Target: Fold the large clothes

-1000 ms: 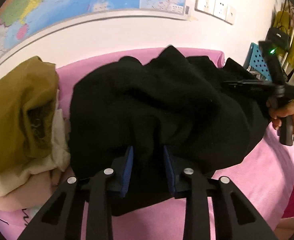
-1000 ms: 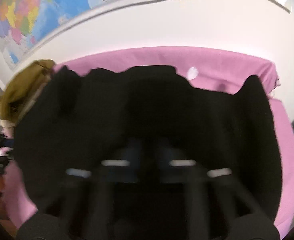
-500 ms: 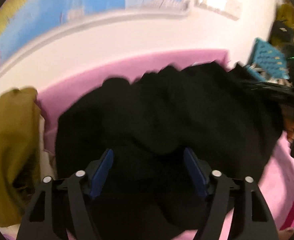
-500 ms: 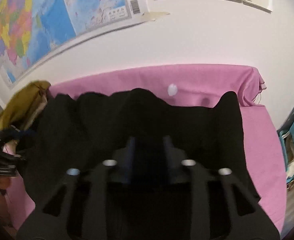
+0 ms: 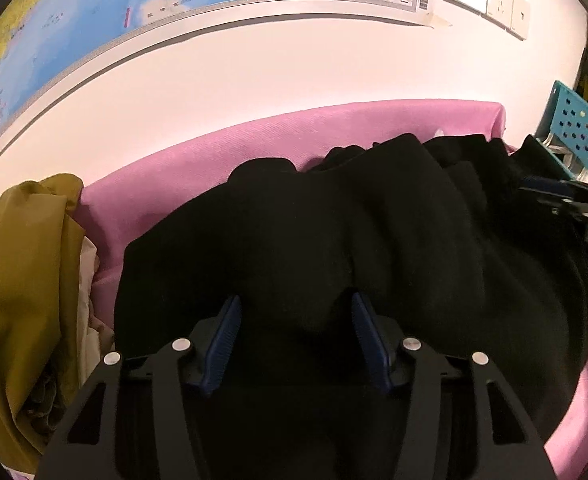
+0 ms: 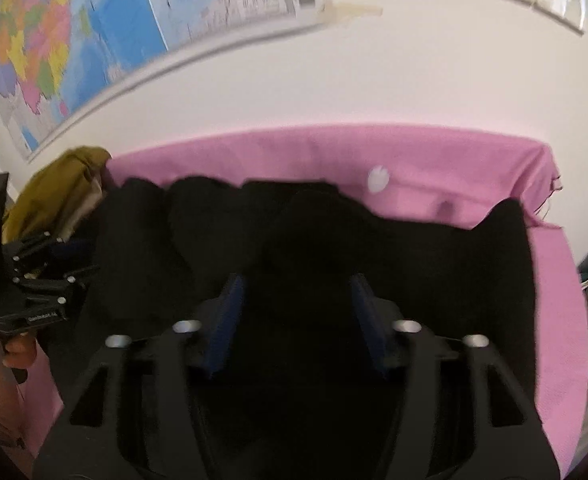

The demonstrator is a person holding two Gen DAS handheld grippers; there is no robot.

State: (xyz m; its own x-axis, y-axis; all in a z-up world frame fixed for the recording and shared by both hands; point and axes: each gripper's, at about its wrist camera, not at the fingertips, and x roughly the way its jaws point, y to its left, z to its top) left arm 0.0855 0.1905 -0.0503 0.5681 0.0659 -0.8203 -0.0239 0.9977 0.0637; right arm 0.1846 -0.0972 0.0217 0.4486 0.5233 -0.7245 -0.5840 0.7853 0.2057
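Though bunched, black garment [image 5: 374,232] stretches sideways.

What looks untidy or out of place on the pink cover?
The black garment lies bunched in deep folds, not flat, across the pink cover. At the cover's left edge an olive garment sits crumpled over pale clothes. Nothing looks spilled or damaged.
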